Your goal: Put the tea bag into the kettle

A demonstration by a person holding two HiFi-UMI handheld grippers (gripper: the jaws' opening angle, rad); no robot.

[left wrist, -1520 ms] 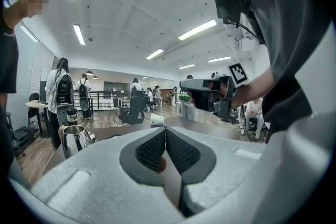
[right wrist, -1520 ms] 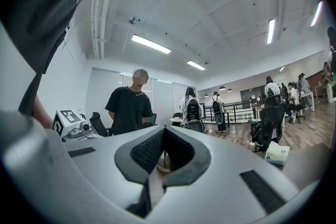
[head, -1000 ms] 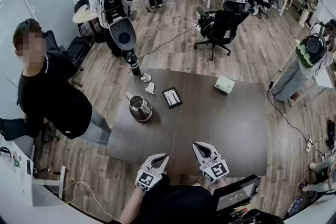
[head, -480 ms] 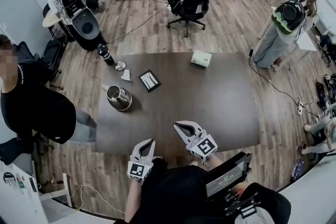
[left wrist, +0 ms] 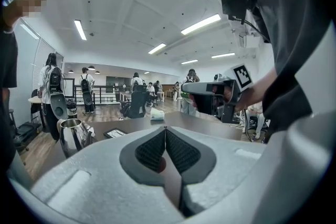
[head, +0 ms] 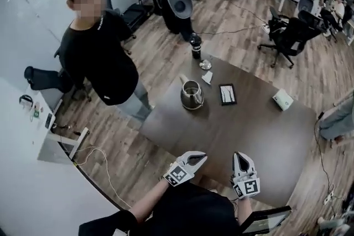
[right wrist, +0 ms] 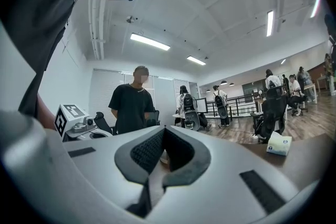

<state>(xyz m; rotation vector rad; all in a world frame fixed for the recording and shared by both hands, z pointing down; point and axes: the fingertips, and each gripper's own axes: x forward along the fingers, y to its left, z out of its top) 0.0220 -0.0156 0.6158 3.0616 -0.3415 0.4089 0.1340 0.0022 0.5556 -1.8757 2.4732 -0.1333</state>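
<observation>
The tea bag (head: 207, 77) lies flat on the table (head: 249, 132), at its far side, just beside the kettle (head: 192, 95). A small round lid (head: 205, 64) lies just beyond it.

The tea bag is a small pale paper packet. I judge it very light, soft and easy to crush or tear. Lying flat, it offers little to pinch. The best hold is probably a raised corner or edge, or a string tag if it has 1, though none can be made out at this size. A gentle pinch should be enough, and the tea bag may cling to a pad on release.

The kettle is shiny steel and stands upright with its mouth uncovered, so the bag can drop straight in. Its inside looks dark, and I cannot tell whether it holds water. A black tray (head: 227, 94) lies near the kettle's right and holds something pale that is too small to name. A dark bottle (head: 196, 46) stands past the table's far corner, capped.

The left gripper (head: 200, 158) and right gripper (head: 241, 156) are held over the near edge, well apart from the tea bag. On each of the 2, the fingers are pressed together with nothing between them.
</observation>
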